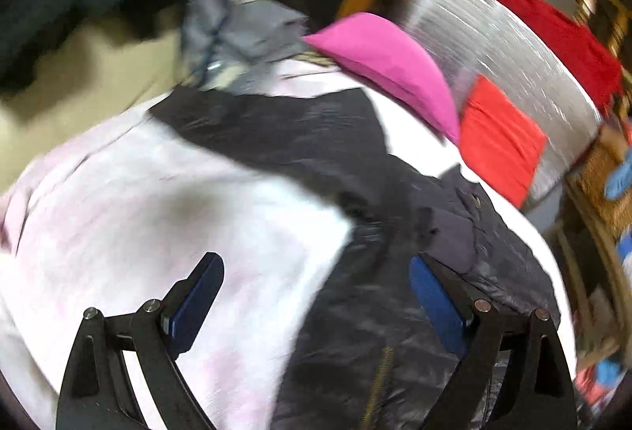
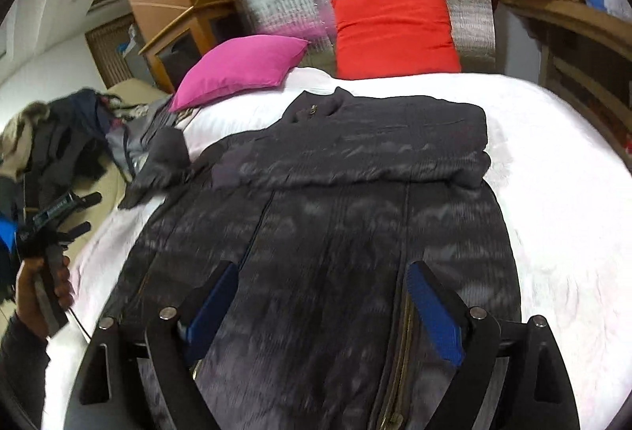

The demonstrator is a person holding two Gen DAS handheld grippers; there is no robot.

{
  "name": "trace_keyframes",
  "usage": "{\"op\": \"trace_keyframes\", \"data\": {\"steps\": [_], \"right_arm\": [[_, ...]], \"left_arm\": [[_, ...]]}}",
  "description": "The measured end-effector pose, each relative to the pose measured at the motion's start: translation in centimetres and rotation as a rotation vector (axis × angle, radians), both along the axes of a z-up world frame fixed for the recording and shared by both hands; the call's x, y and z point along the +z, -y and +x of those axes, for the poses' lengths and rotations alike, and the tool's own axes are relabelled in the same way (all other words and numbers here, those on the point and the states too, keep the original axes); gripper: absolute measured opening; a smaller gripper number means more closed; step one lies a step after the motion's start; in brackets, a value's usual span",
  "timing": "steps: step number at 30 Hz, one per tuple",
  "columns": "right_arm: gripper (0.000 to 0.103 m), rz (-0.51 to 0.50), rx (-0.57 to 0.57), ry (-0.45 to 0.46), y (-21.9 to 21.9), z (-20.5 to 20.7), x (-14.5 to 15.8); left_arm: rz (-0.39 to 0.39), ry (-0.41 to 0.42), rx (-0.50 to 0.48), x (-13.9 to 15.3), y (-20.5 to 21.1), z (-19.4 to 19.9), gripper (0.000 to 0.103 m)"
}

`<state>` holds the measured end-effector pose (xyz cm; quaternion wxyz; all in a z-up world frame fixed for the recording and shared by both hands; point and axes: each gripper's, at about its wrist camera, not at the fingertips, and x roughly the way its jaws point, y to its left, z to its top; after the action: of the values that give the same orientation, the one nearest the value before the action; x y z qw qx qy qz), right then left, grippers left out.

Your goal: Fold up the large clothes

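Both the right gripper [image 2: 320, 307] and left gripper [image 1: 316, 295] hang with fingers wide, holding nothing, over the dark quilted zip-front jacket [image 2: 335, 200] lying partly folded on the white-sheeted bed [image 2: 561, 193]. Grip the near hem at both corners, then fold evenly toward the collar, short of the magenta cushion [image 2: 241, 66].

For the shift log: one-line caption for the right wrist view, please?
Open right gripper above a dark quilted jacket on the white bed, pink cushion and red cushion behind.
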<state>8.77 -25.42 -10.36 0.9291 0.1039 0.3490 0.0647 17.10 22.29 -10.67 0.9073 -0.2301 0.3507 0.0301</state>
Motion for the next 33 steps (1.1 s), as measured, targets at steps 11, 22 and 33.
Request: {"op": "trace_keyframes", "data": {"steps": [11,22,33], "right_arm": [[0.090,-0.014,-0.003,0.003,-2.3,-1.8,0.6],[0.090,-0.055,0.014,-0.006,-4.6,0.8,0.7],[0.090,-0.061,0.035,-0.009,-5.9,3.3,0.3]], "left_arm": [[-0.367,0.055,0.104,-2.7,-10.6,0.4,0.095],[-0.777,0.081,0.178,-7.6,-20.7,13.0,0.095],[-0.767,0.023,0.226,-11.3,-21.0,18.2,0.094]]}}
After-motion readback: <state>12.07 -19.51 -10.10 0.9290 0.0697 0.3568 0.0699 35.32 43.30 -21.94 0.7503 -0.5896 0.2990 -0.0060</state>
